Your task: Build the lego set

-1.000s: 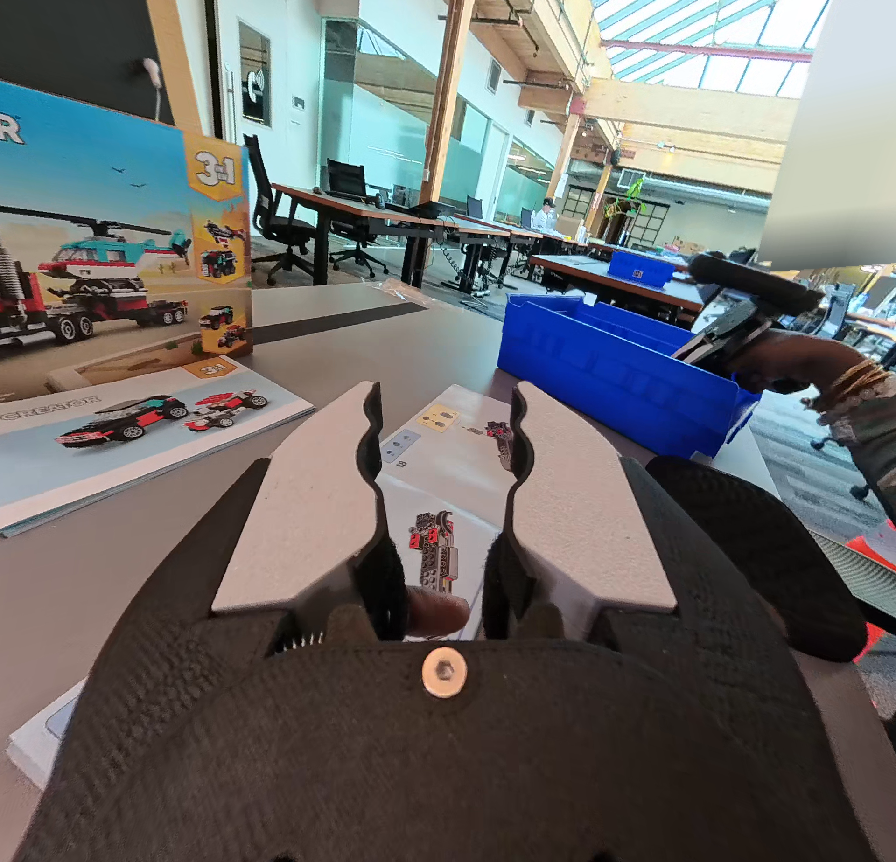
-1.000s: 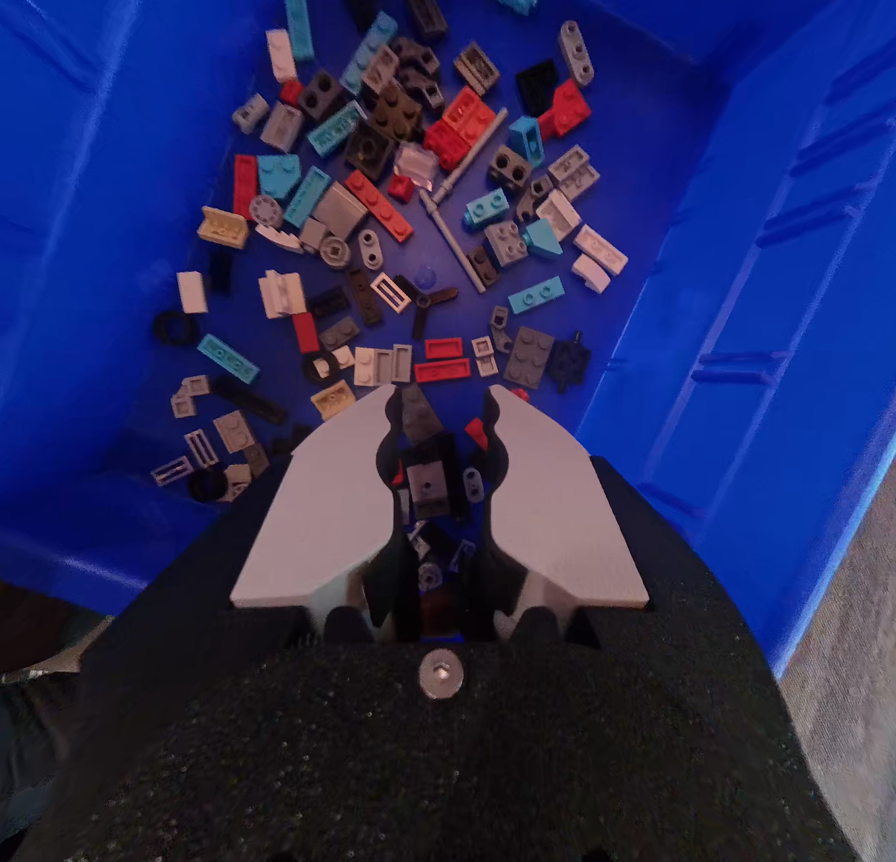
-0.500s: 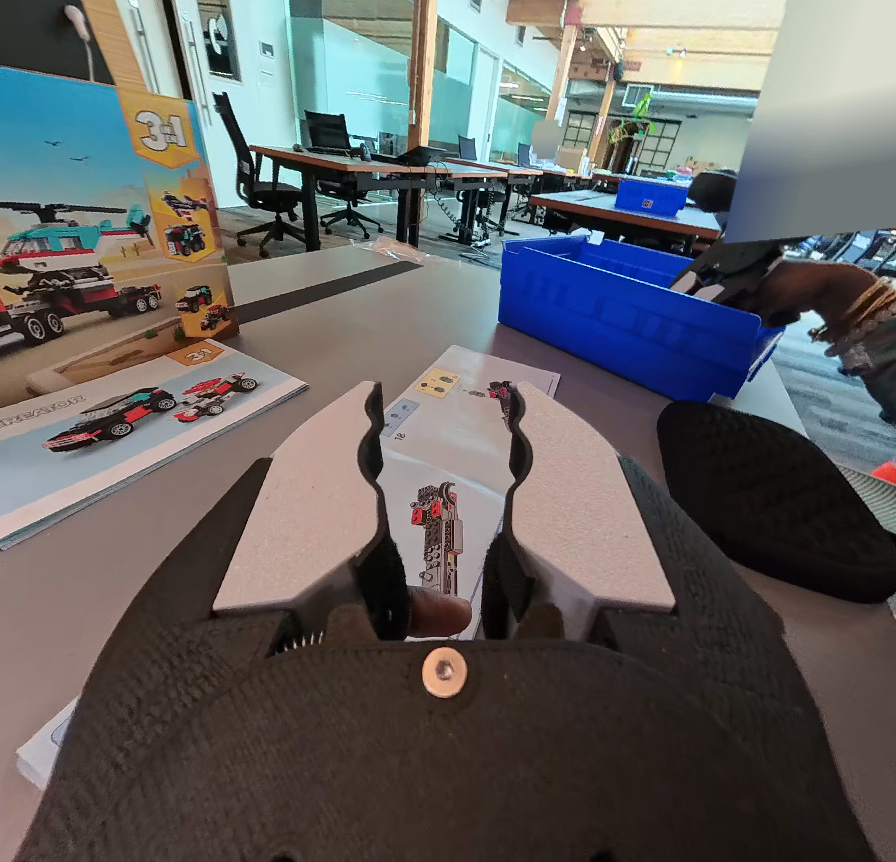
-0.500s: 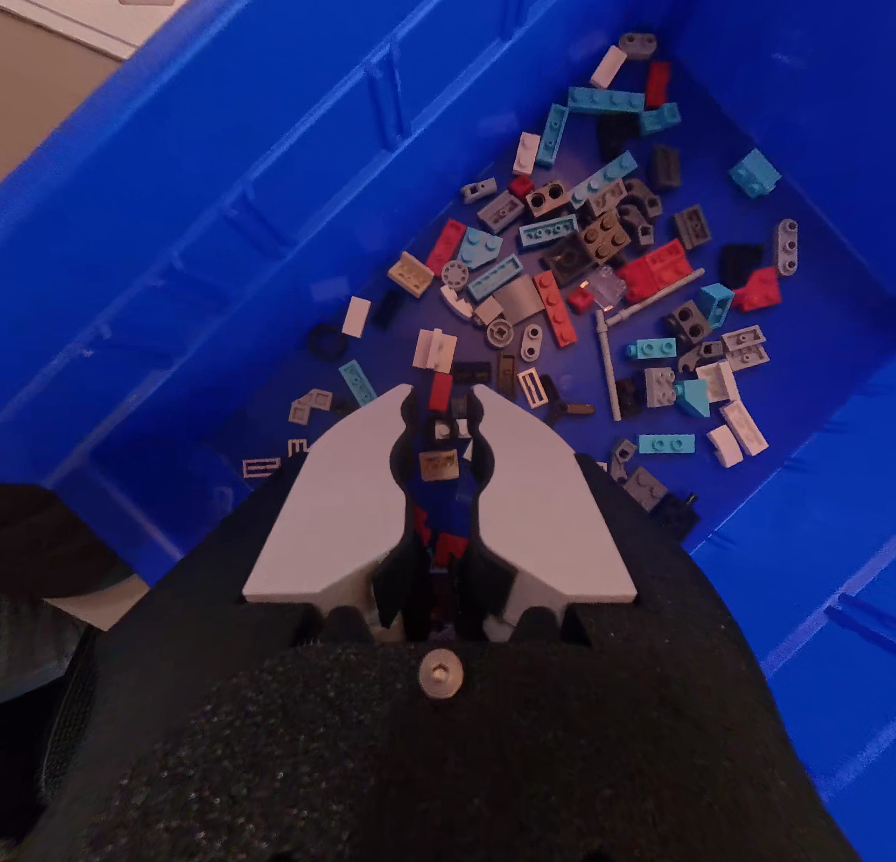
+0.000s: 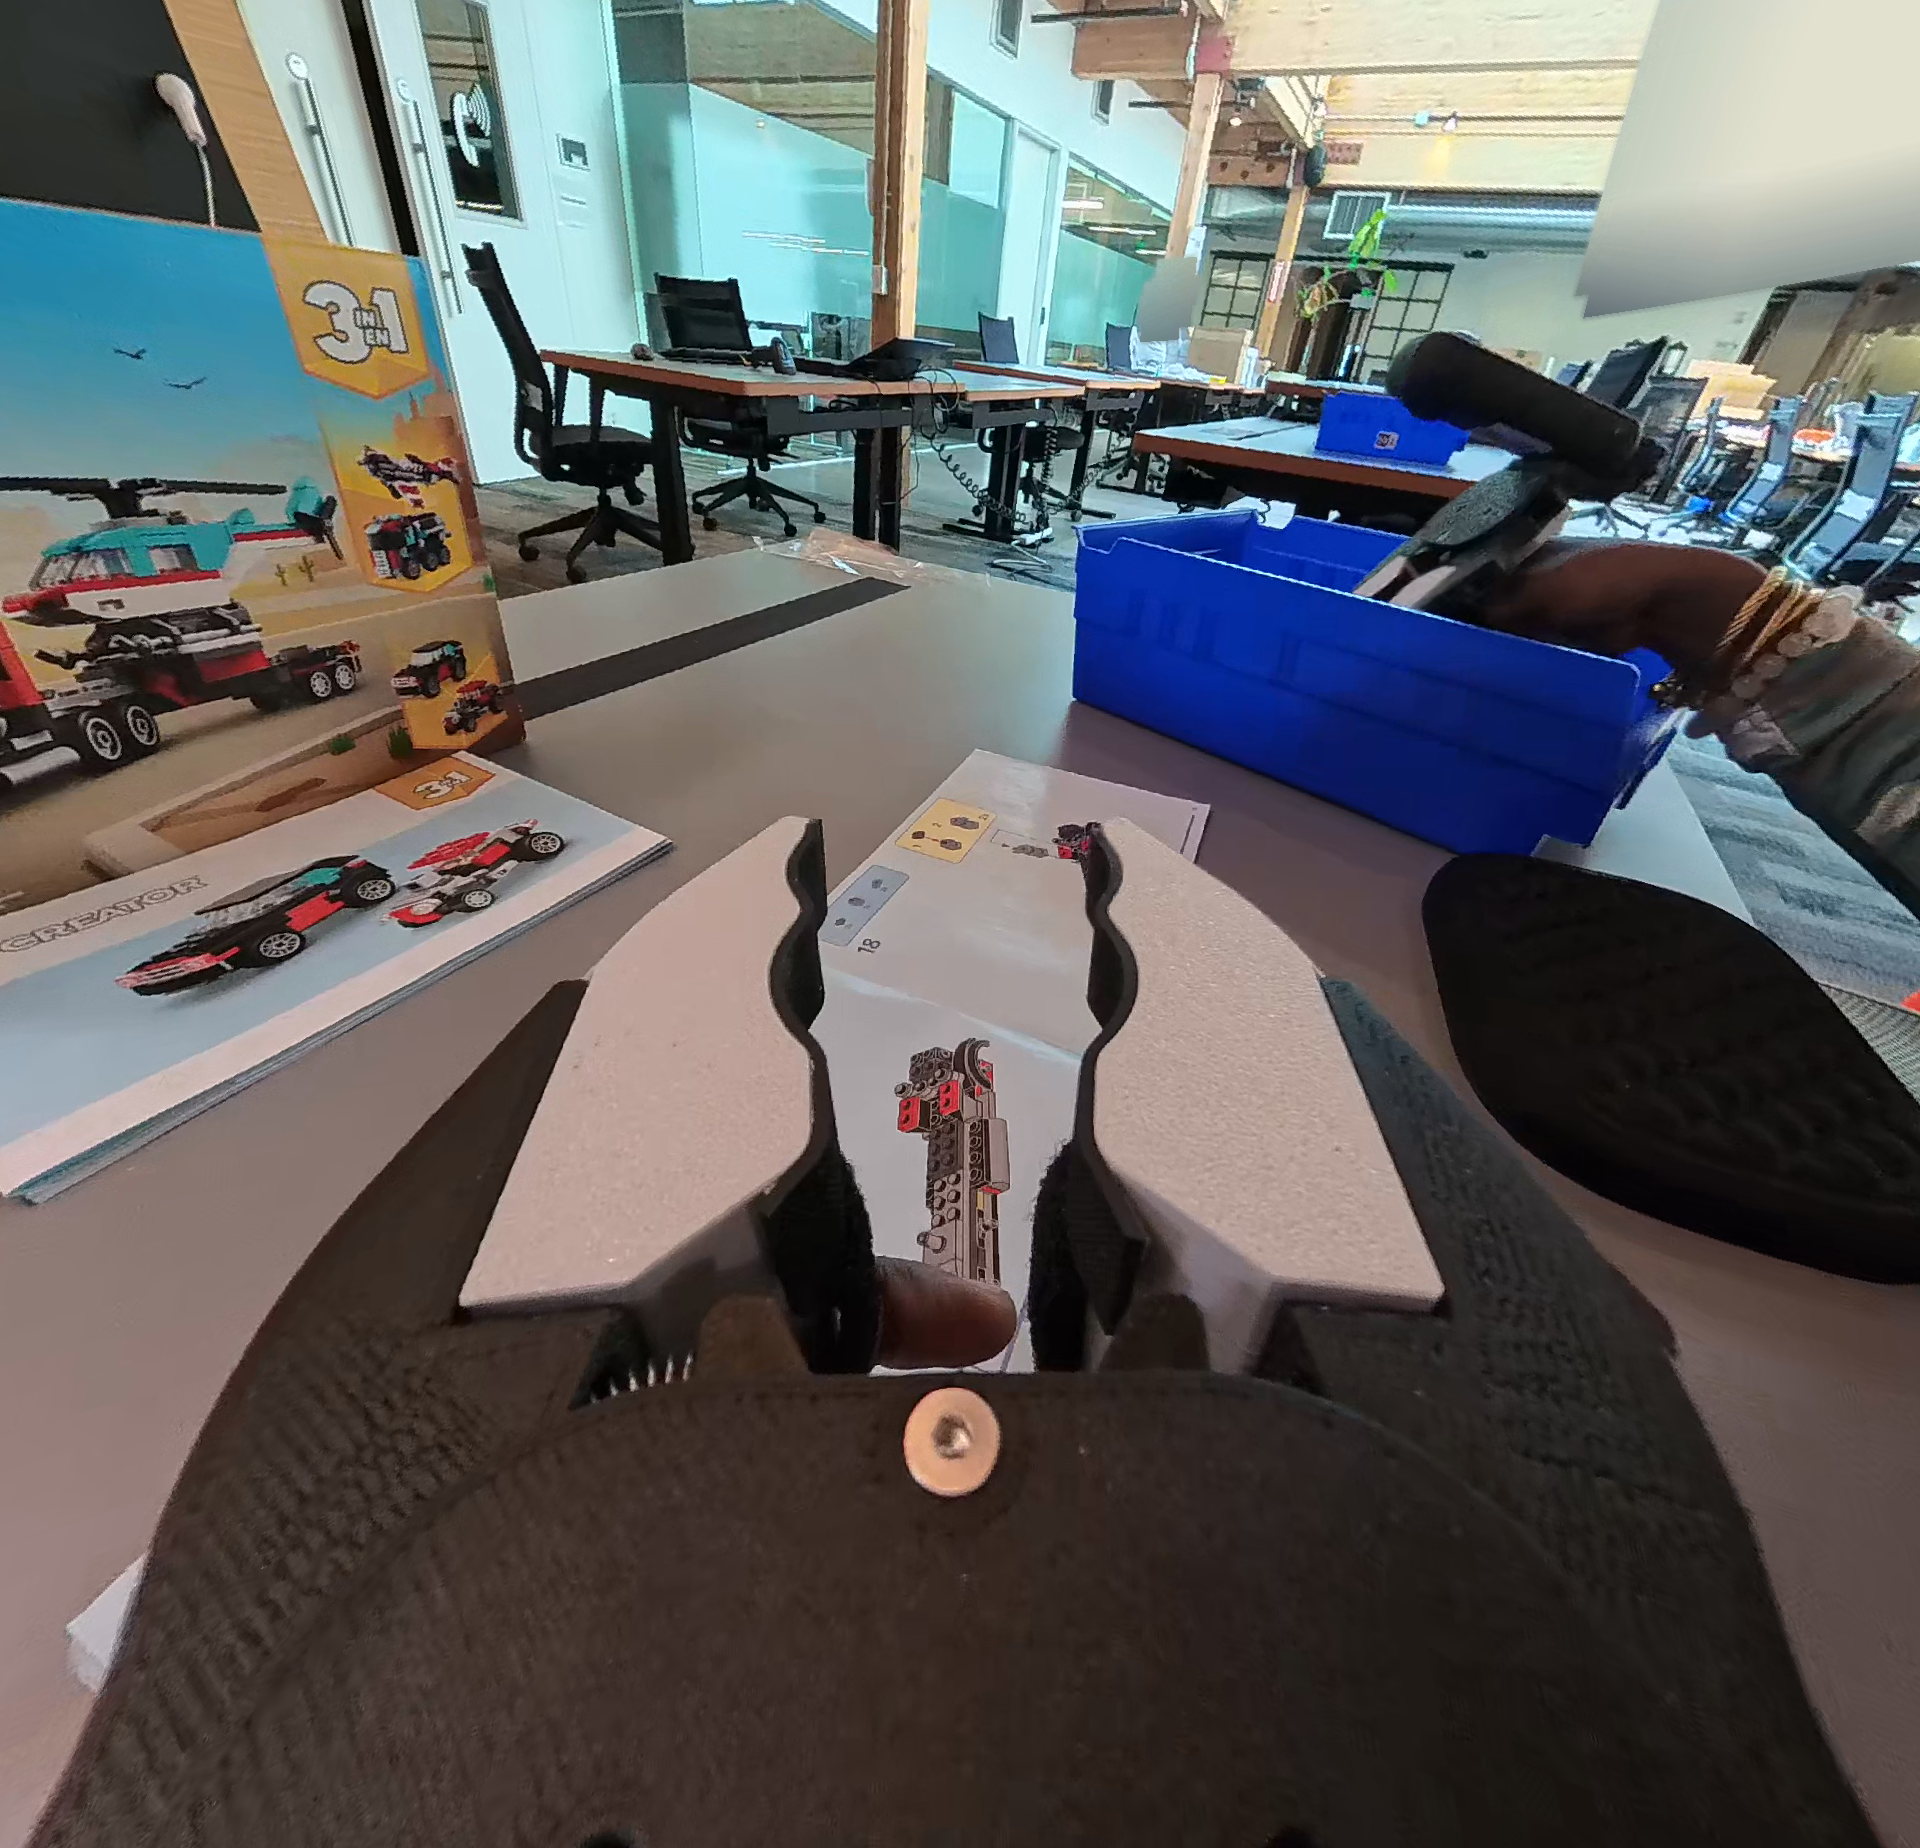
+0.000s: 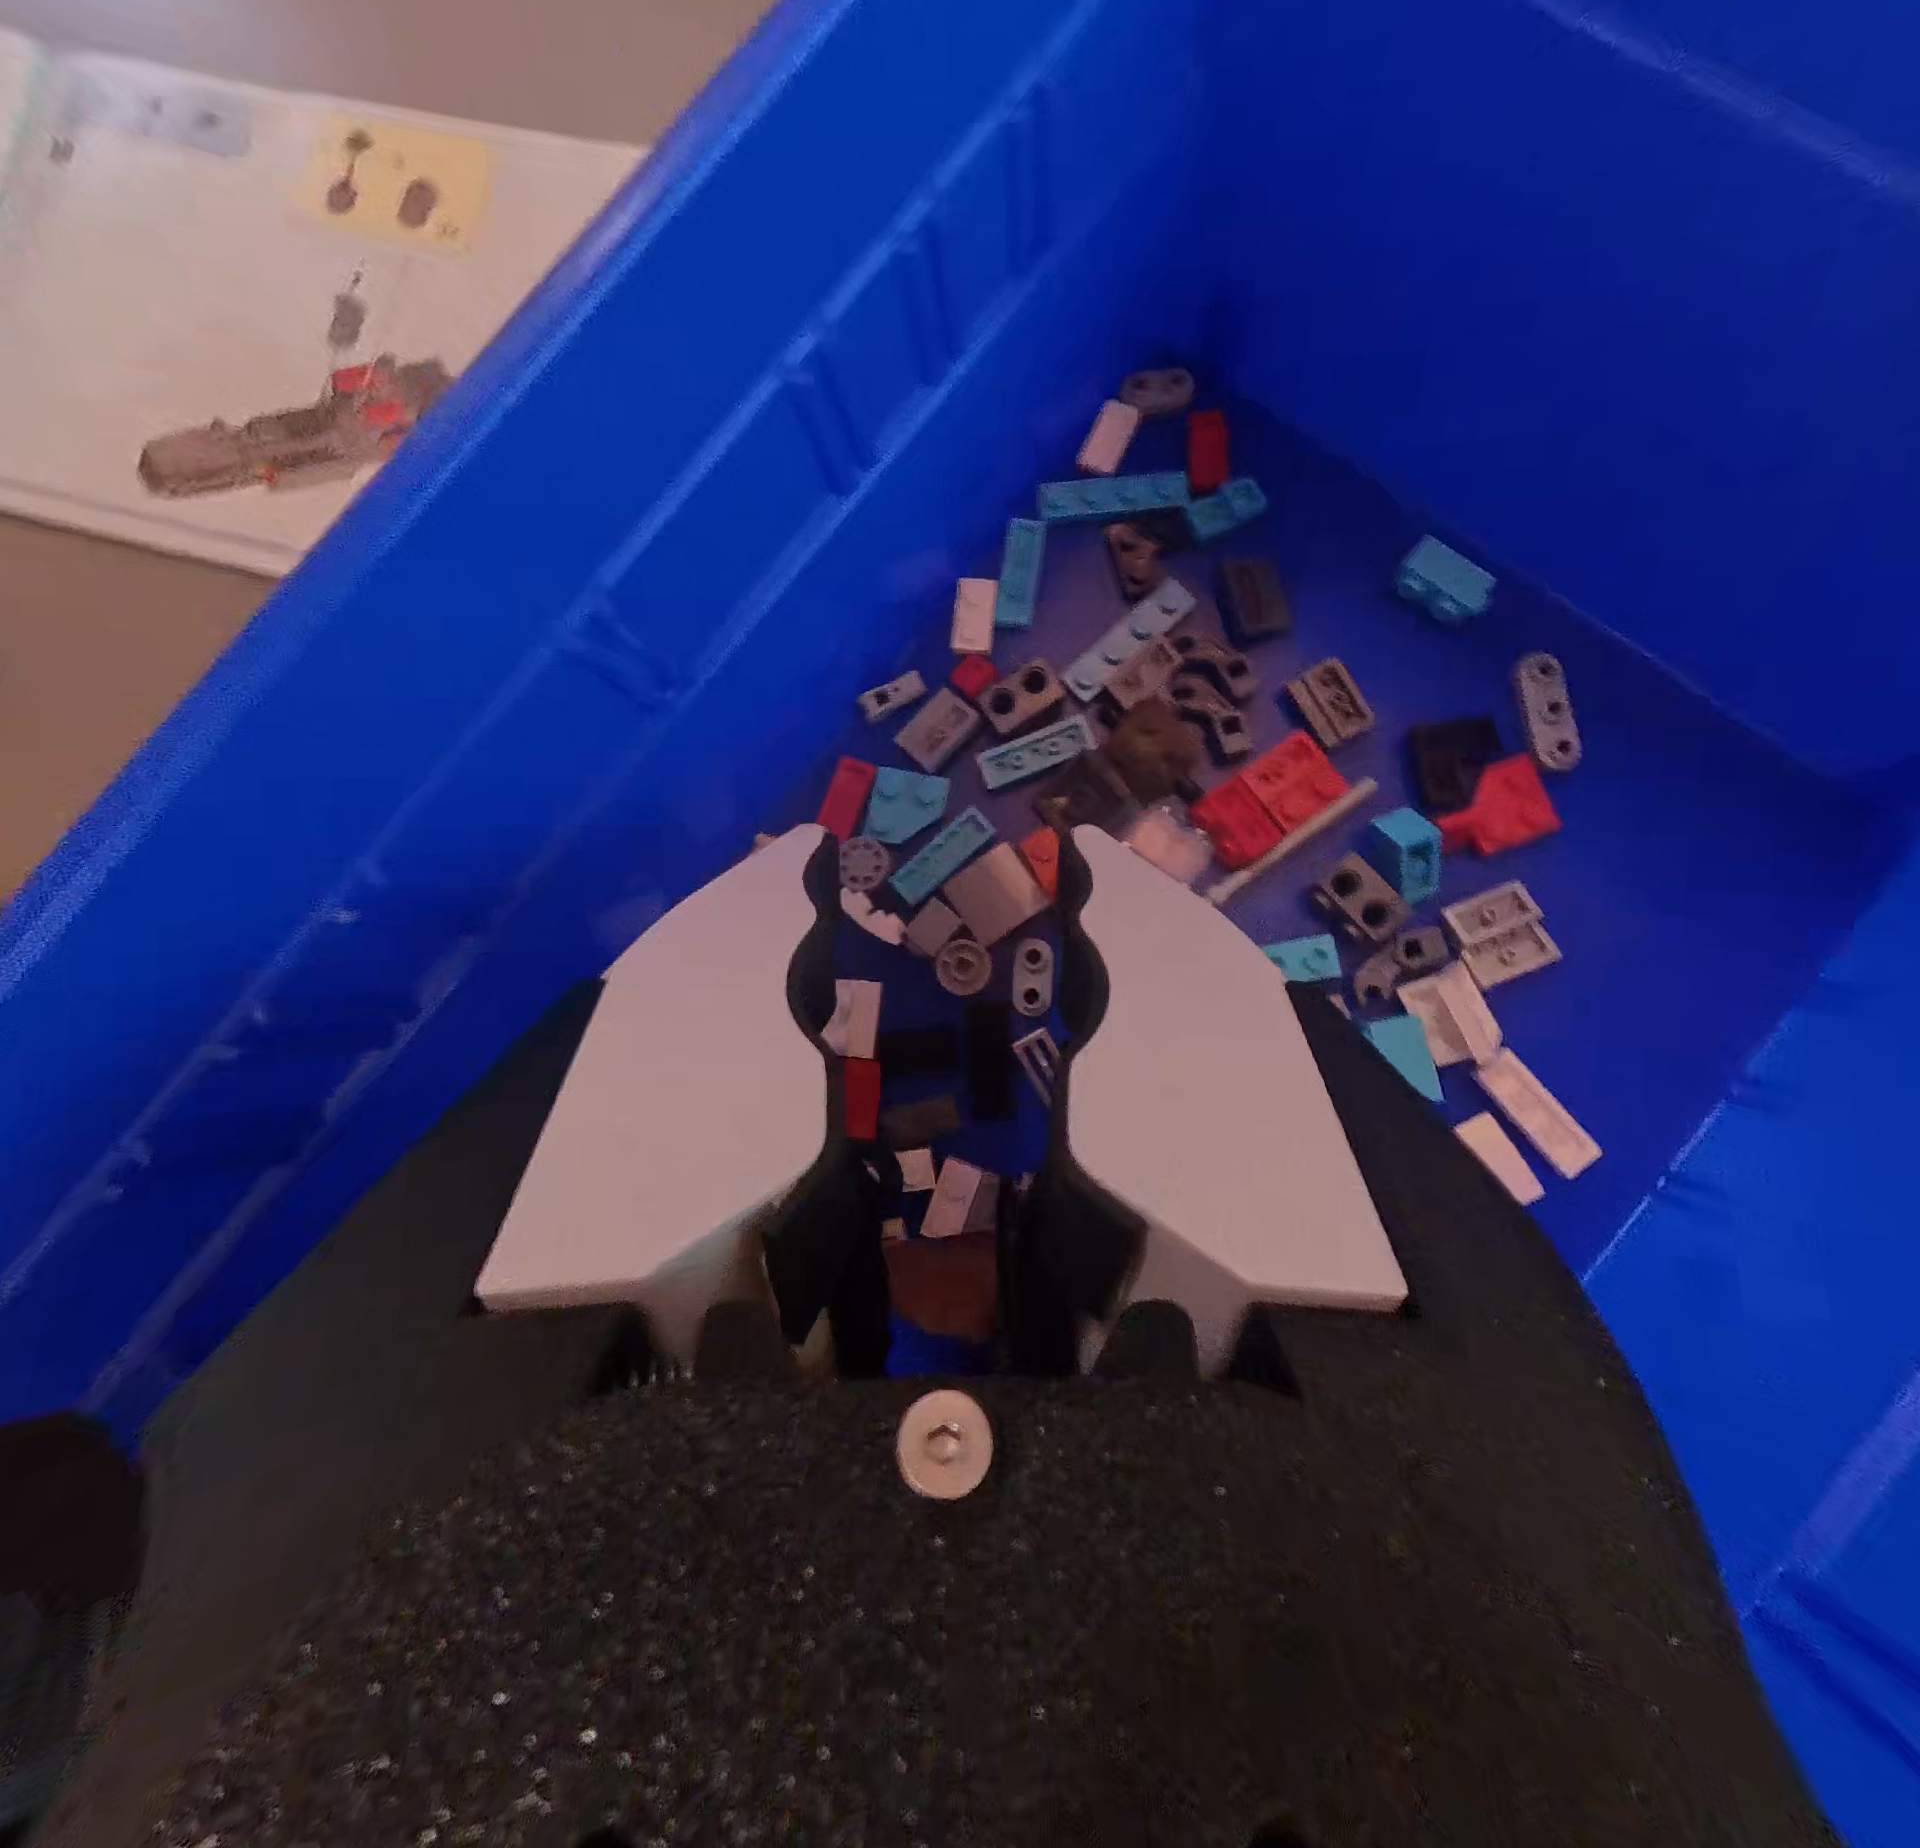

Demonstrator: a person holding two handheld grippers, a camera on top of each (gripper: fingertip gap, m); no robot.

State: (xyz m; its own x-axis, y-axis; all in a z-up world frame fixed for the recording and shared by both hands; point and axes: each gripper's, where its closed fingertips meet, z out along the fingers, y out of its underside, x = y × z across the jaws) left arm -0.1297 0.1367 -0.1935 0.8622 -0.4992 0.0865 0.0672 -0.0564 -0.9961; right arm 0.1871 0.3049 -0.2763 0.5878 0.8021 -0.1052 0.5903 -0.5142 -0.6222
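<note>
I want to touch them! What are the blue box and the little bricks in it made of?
The blue box looks like hard moulded plastic: smooth, slightly shiny walls with raised ribs. The little bricks look like hard plastic too, in solid red, teal, grey and black, with crisp studs and edges; the picture is a bit blurred, so their finish is hard to judge. The right tongs hang open above them.

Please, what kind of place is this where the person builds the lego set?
Probably a large open office or shared workspace. Rows of desks with black office chairs fill the hall, glass-walled rooms line one side, and wooden beams carry a high ceiling.
</note>
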